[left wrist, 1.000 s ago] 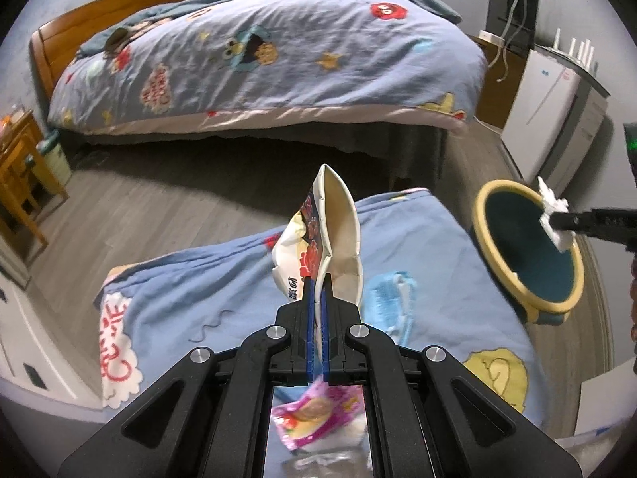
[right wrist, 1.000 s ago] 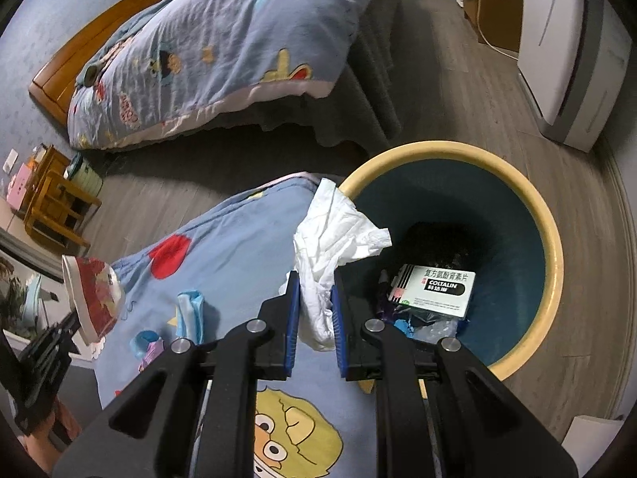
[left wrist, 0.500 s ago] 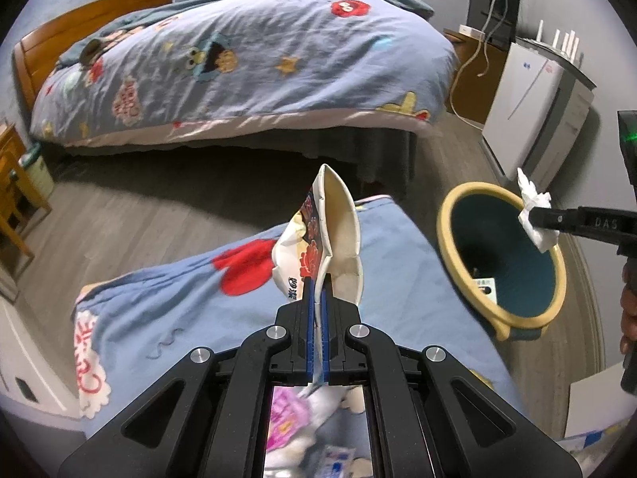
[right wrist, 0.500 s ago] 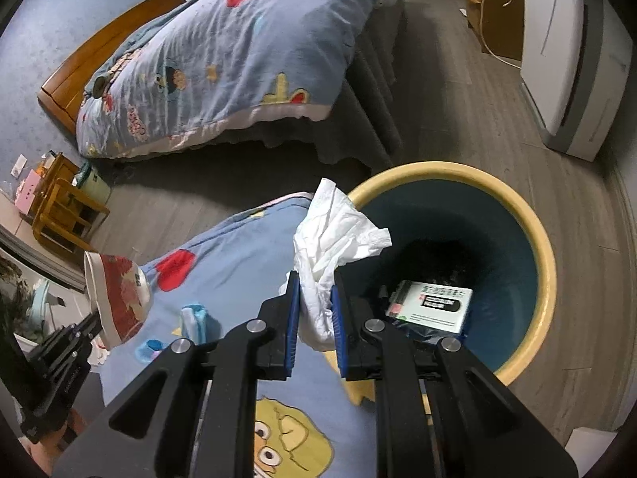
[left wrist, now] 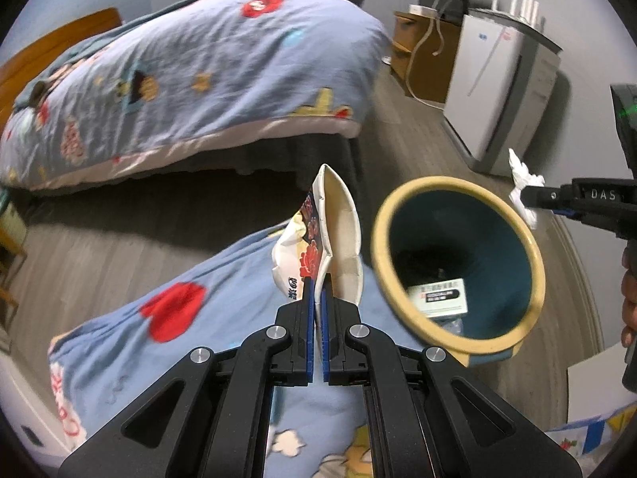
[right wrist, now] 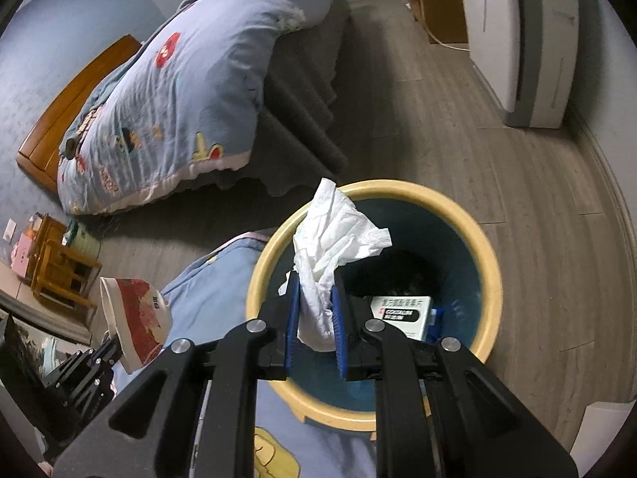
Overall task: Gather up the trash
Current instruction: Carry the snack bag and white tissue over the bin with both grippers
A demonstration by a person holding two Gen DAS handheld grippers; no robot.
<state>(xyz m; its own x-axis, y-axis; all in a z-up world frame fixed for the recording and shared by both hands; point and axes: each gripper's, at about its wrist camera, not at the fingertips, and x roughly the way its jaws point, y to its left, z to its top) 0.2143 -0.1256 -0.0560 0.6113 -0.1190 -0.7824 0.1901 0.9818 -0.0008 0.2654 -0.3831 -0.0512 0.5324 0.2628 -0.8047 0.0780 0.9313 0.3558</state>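
Note:
My left gripper (left wrist: 318, 290) is shut on a crushed paper cup (left wrist: 338, 235) with a red pattern, held above the blue cartoon blanket (left wrist: 223, 298), just left of the bin (left wrist: 458, 195). My right gripper (right wrist: 314, 294) is shut on a crumpled white tissue (right wrist: 330, 235), held over the left part of the yellow-rimmed, dark teal bin (right wrist: 489, 263). A white and black box (right wrist: 402, 310) lies inside the bin. The right gripper with the tissue (left wrist: 523, 183) shows at the right of the left wrist view. The cup (right wrist: 135, 314) shows at the lower left of the right wrist view.
A bed (left wrist: 191, 75) with a blue cartoon quilt stands behind, across grey wood flooring (right wrist: 458, 151). A white appliance (left wrist: 505, 91) and a wooden cabinet (left wrist: 422, 55) stand at the right wall. A small wooden stool (right wrist: 59, 271) is at the far left.
Both grippers have moved toward the bin, which now looks larger and nearer. The tissue now hangs over the bin's opening. The cup has come close to the bin's left rim.

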